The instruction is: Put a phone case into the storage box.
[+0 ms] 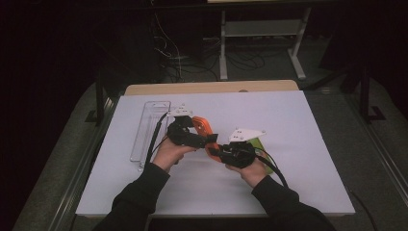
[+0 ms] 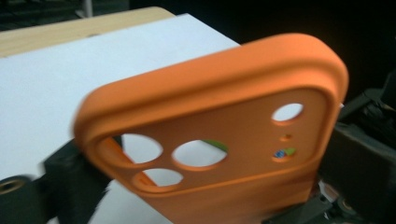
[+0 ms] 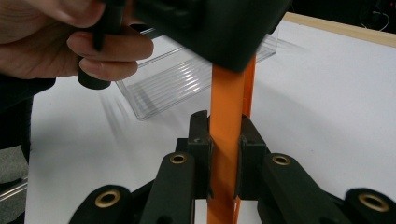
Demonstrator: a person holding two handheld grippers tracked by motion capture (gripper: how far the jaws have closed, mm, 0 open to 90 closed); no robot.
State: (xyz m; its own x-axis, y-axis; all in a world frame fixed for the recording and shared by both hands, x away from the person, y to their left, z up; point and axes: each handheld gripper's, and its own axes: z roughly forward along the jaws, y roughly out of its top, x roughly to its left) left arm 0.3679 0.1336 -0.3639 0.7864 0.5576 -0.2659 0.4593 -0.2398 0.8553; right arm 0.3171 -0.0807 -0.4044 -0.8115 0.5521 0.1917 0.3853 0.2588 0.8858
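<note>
- Right gripper view shows the orange phone case [image 3: 227, 140] edge-on, clamped between your right gripper [image 3: 224, 154] pads, held above the white table [image 3: 327, 93];
- your left gripper [image 1: 185, 131] meets the case's upper end; whether its pads press yet cannot be told, so seat them squarely on the rim beside the camera cutouts [image 2: 198, 153] first;
- keep the right grip firm until then;
- mind the clear plastic tray [image 1: 150, 126] just left of your left hand [image 1: 169, 151].
</note>
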